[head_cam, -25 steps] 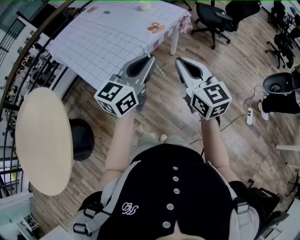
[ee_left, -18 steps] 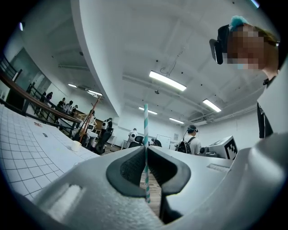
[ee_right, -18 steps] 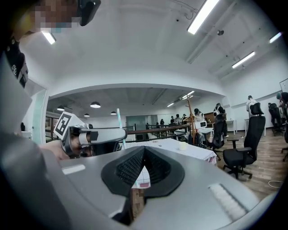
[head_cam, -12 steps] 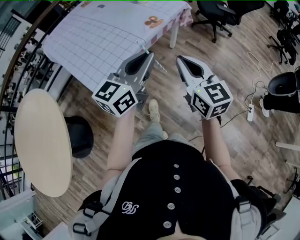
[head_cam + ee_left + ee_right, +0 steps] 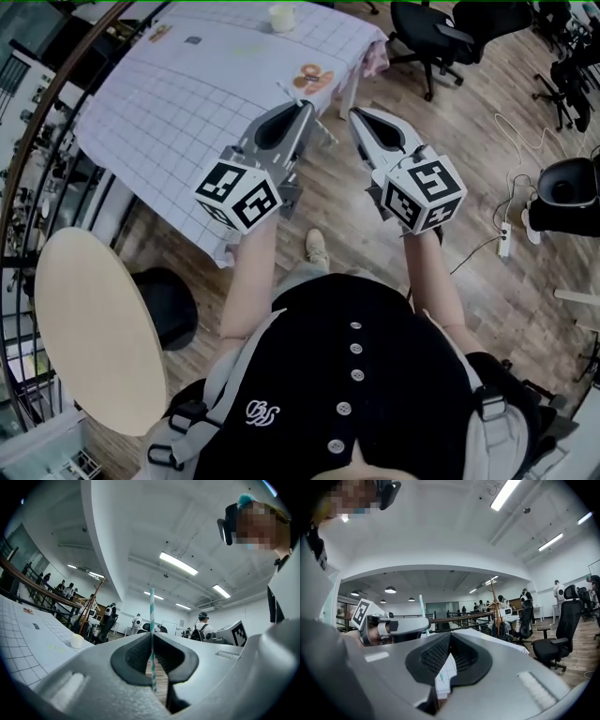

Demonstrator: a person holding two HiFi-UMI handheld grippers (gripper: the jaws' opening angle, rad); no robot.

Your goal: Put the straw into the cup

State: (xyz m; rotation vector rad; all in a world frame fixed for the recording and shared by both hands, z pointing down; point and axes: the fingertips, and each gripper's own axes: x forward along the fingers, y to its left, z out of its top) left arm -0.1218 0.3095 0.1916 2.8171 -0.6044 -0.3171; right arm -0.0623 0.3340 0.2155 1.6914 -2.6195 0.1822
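Observation:
My left gripper (image 5: 302,106) is shut on a thin green-and-white striped straw (image 5: 286,92), just over the near corner of the table (image 5: 178,103) with the grid cloth. In the left gripper view the straw (image 5: 151,616) stands upright, pinched between the closed jaws of that gripper (image 5: 151,633). A small pale cup (image 5: 281,17) stands at the table's far edge; the cup (image 5: 76,641) shows low at the left in the left gripper view. To the right, my right gripper (image 5: 356,114) is shut on nothing above the wooden floor. From the right gripper (image 5: 450,633) I see the straw (image 5: 421,606) sticking up.
A round beige table (image 5: 89,328) with a black base stands at lower left. Black office chairs (image 5: 441,33) are at the far right of the table, and a black bin (image 5: 562,178) and a power strip (image 5: 500,234) lie on the floor at right. Railings run along the left.
The person has stepped toward the table, so its cloth and the cup have come further into view. Both grippers keep the same pose, and the left still holds the straw.

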